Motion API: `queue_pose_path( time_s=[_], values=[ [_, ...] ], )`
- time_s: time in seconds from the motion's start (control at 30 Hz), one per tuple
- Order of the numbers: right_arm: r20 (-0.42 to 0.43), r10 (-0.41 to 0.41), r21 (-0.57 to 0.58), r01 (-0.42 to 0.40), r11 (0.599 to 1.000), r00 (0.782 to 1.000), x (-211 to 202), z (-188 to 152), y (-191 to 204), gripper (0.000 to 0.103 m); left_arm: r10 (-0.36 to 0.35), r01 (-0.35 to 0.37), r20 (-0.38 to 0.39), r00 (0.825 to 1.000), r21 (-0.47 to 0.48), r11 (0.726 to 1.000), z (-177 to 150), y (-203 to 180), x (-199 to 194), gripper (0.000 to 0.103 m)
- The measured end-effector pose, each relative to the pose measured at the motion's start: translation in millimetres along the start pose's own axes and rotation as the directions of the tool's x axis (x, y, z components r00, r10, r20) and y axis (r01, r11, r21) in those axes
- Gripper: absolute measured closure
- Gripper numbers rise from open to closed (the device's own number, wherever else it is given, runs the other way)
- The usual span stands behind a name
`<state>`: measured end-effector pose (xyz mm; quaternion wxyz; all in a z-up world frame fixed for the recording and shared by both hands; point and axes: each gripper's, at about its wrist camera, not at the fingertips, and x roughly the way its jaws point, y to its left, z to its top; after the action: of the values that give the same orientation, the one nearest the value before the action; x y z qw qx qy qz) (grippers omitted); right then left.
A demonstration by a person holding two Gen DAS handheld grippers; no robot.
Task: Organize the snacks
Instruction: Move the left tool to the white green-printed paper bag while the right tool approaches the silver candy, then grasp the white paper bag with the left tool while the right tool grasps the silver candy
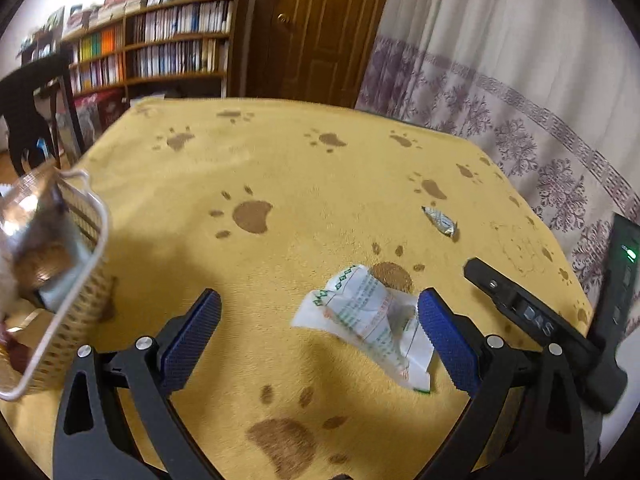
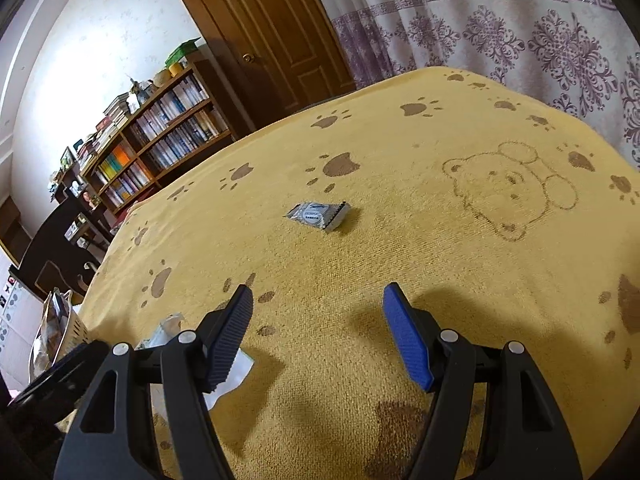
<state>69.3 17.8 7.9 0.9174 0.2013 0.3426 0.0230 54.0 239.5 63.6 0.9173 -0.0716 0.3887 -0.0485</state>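
Note:
A crumpled white packet with green and red print lies on the yellow paw-print cloth. My left gripper stands open around it, its right blue pad touching the packet's edge. A small silver wrapped candy lies farther back on the right. In the right wrist view the same silver candy lies ahead of my open, empty right gripper. The white packet shows partly behind that gripper's left finger. A woven basket with a white rim holds snack bags at the left edge.
The right gripper's black body lies close to the right of my left gripper. A dark device with a green light sits at the table's right edge. A bookshelf, a door, a dark chair and patterned curtains surround the table.

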Motion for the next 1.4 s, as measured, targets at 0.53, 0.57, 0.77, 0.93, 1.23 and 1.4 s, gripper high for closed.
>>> queue_pose_path(
  time_s=[0.53,0.57,0.77,0.93,1.23,1.4],
  values=[
    [-0.026,-0.025,0.113,0.028,0.993,0.999,5,1,-17,0.035,0.033,-0.037,-0.088,0.996,-0.039,0.999,9,-19,54,0.003],
    [-0.026,-0.024,0.116,0.027,0.993,0.999,5,1,-18,0.035,0.044,-0.047,-0.092,0.995,-0.031,0.998,7,-19,56,0.003],
    [-0.025,-0.022,0.123,0.025,0.992,0.999,5,1,-19,0.035,0.05,-0.052,-0.105,0.993,-0.018,0.998,1,-11,57,0.003],
    [-0.024,-0.02,0.128,0.023,0.992,1.0,4,0,-20,0.035,0.039,-0.041,-0.096,0.995,-0.02,0.999,-3,1,45,0.003],
    [-0.024,-0.02,0.129,0.023,0.991,1.0,4,1,-20,0.035,0.056,-0.059,-0.091,0.994,-0.023,0.998,-14,15,29,0.003],
    [-0.024,-0.02,0.129,0.022,0.991,1.0,5,1,-21,0.035,0.048,-0.046,-0.092,0.995,0.026,0.999,-17,3,35,0.011]
  ],
)
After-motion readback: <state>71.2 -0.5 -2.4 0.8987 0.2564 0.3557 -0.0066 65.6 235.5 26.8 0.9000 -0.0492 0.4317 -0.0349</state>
